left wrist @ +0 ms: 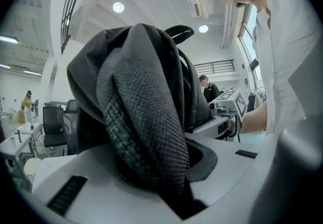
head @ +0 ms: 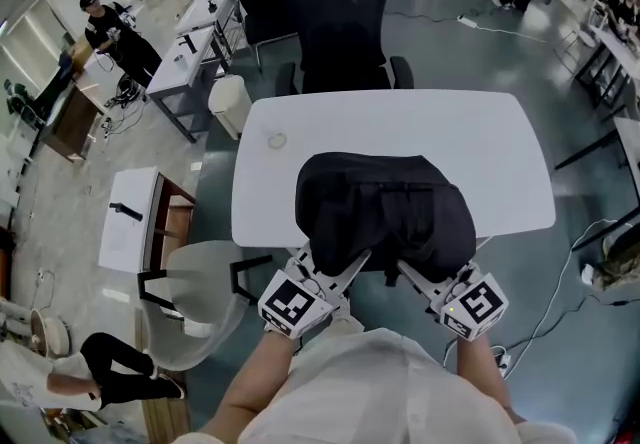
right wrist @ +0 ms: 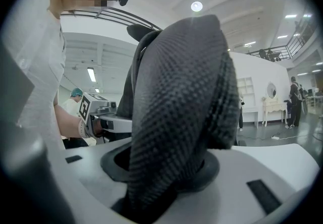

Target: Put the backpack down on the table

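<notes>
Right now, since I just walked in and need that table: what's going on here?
A person holds a gripper in each hand. The left gripper and right gripper are each shut on a padded mesh part of the black backpack, with the bag between them. It hangs over the near edge of the white table. Whether it rests there yet can't be told. A chair stands at the far side.

1. The bench (head: 400, 127) is looked down upon steeply from overhead in the head view.
2. The backpack (left wrist: 146, 107) is seen very close, roughly level, in both gripper views.
3. The backpack is shared by all three.
</notes>
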A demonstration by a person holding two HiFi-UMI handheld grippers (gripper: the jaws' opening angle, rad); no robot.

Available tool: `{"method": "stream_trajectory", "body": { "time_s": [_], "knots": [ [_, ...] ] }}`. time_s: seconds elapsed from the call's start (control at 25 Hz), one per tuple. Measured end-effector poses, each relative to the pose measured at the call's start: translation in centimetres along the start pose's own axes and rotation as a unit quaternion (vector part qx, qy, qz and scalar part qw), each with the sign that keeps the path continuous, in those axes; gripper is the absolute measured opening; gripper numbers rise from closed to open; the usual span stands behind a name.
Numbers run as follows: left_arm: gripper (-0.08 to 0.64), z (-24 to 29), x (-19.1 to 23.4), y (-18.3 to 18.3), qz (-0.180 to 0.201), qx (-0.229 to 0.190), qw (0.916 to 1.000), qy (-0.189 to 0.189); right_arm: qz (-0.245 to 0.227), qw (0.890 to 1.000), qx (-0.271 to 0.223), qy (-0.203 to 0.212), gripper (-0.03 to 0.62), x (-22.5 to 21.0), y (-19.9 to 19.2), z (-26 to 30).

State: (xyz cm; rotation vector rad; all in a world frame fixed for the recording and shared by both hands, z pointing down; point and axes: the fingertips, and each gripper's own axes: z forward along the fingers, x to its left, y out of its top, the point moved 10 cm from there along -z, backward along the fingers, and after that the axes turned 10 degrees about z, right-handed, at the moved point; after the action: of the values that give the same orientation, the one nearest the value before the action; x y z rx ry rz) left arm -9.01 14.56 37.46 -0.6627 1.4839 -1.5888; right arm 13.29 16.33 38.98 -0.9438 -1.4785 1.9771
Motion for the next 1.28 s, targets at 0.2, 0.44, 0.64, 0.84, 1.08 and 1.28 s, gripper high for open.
{"method": "stream_trajectory", "body": {
  "time_s": [0.2, 0.44, 0.64, 0.84, 1.08, 1.28],
  "knots": [
    [0.084, 0.1, 4.7, -0.8, 0.000, -0.003, 1.0000, 0.000, -0.001, 1.000, 0.001, 0.000, 0.192, -1.4, 1.2, 4.5],
    [0.084, -0.2, 9.3, -1.6, 0.002, -0.012, 0.9999, -0.001, -0.009, 1.000, -0.001, -0.006, 0.192, -2.3, 2.4, 8.8],
    [0.084, 0.1, 12.1, -1.6, 0.008, -0.016, 0.9998, -0.008, -0.009, 1.000, -0.008, -0.016, 0.192, -2.9, 3.3, 10.9],
    [0.084, 0.6, 13.8, -1.8, 0.002, -0.023, 0.9996, -0.016, -0.009, 1.000, -0.004, -0.023, 0.192, -3.5, 3.9, 12.1],
    [0.084, 2.9, 16.1, -1.5, 0.009, -0.014, 0.9998, -0.013, -0.011, 1.000, -0.001, -0.020, 0.192, -6.3, 5.1, 13.4],
    [0.084, 6.1, 19.4, -1.3, 0.013, -0.013, 0.9998, 0.002, -0.019, 1.000, -0.003, -0.006, 0.192, -10.7, 6.8, 15.8]
  ]
}}
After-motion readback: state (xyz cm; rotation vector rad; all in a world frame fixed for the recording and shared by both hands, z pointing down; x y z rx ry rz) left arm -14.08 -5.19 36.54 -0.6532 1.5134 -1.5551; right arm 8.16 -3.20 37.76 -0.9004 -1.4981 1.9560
